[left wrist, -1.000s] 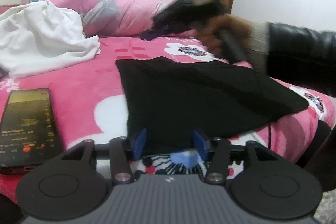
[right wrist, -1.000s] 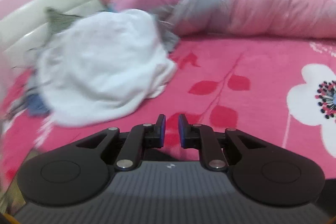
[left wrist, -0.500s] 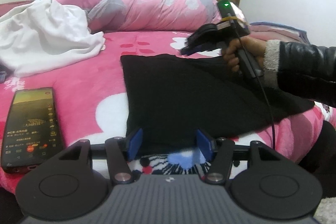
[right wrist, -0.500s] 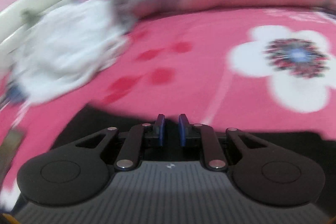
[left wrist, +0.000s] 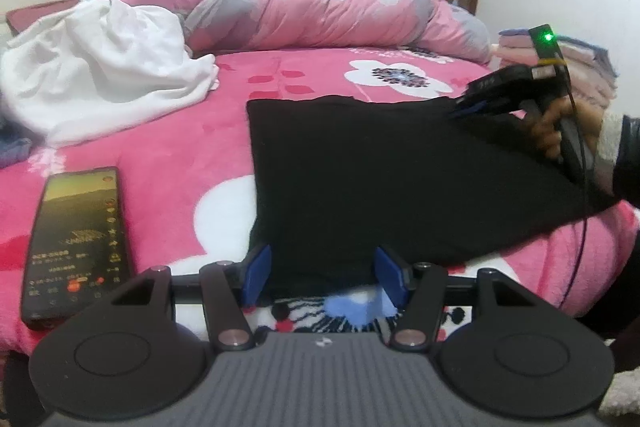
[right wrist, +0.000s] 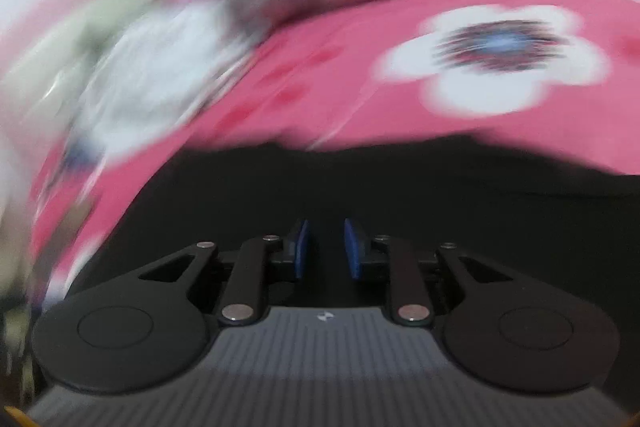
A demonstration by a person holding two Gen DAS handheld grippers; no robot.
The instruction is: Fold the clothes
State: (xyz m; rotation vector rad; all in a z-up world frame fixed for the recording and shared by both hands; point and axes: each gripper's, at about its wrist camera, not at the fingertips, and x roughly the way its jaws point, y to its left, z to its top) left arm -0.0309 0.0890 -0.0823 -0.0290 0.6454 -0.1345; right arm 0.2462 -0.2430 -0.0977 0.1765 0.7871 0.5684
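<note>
Black garment flat on pink bed; left tongs released, just widening, straddling its near edge, pads not pressing; right tongs over far right corner, slightly parted, just opening, gripping nothing; phone lies left

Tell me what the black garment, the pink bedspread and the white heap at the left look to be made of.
Black garment: likely a soft matte knit or fleece; it shows no sheen and lies flat with a limp edge. Pink bedspread: plush fleece-like pile, judging by its fuzzy printed flowers. White heap: thin woven or jersey cloth, probably cotton, crumpled in soft folds; the exact fibre is unclear.
</note>
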